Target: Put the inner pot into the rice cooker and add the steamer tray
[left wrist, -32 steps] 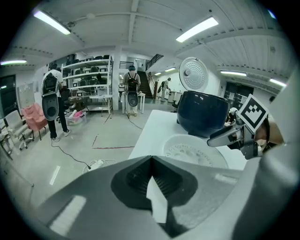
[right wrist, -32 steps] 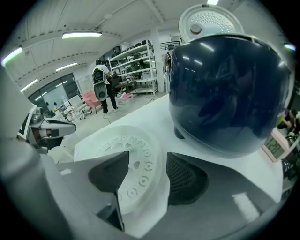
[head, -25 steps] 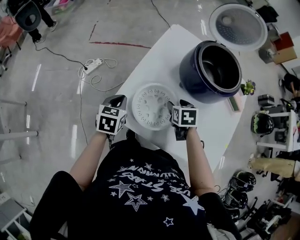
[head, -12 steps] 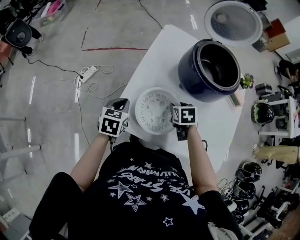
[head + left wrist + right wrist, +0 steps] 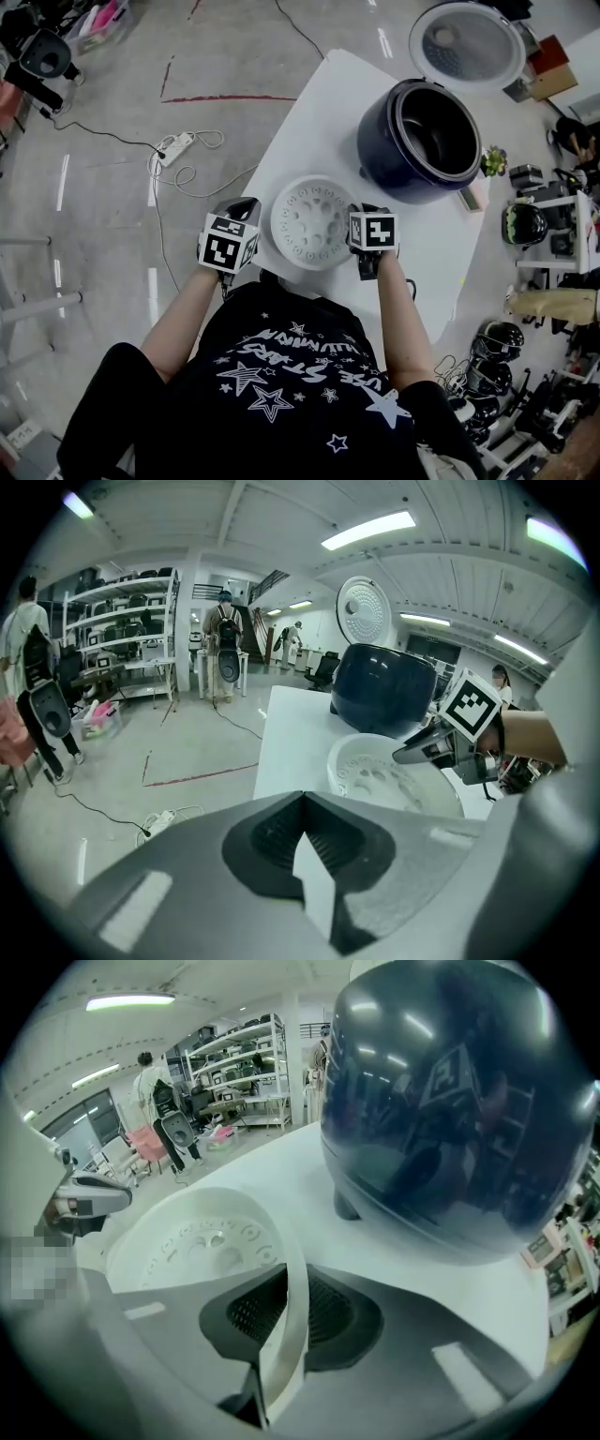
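The white perforated steamer tray is held between my two grippers over the near part of the white table. My left gripper is shut on the tray's left rim, a thin white edge showing between its jaws. On the right rim my right gripper is also shut. The dark blue rice cooker stands beyond the tray with its round lid swung open. A dark inner pot sits inside it. The cooker's glossy body fills the right gripper view.
A power strip with cables lies on the floor left of the table. Shelves with helmets and gear stand at the right. A small plant sits by the cooker. People stand far off near shelving.
Both grippers and the tray have shifted slightly to the right and nearer the table's front. Both grips hold as before.
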Tool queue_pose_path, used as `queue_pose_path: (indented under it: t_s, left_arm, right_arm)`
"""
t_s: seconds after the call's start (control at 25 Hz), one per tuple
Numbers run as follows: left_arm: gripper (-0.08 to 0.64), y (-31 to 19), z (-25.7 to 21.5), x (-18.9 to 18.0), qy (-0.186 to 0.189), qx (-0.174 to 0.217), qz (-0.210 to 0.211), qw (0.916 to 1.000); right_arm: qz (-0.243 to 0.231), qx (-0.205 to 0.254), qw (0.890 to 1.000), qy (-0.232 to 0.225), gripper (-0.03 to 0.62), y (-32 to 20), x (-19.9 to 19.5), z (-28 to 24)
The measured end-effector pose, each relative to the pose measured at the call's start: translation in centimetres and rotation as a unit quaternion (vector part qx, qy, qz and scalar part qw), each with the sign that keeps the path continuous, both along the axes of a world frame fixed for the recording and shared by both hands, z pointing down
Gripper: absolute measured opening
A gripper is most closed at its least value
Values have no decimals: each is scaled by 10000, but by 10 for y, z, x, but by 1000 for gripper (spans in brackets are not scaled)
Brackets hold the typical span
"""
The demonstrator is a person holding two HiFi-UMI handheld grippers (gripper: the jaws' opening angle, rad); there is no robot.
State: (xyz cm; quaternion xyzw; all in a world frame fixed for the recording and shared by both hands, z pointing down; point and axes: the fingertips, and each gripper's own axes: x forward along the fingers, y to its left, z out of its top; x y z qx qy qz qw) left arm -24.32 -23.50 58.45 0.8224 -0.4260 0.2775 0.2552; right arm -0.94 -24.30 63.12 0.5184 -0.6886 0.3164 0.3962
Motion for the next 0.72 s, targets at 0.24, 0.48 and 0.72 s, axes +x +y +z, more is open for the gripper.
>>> queue_pose_path:
  t_s: [0.24,0.48,0.72]
  left_arm:
    - [0,-1,-4,4,25,22,1,10000]
    - [0,-6,-12,1,78,74,-34,9999]
    - [0,-25,-36,-5,170,341,-243,9990]
  right_arm:
    - [-91,239,9989,-384,58,3,-7,-24]
    - [-256,576,9968,-486,55,13,-17,-50]
    - [-161,943,9915,-884,55,13,-15,-94]
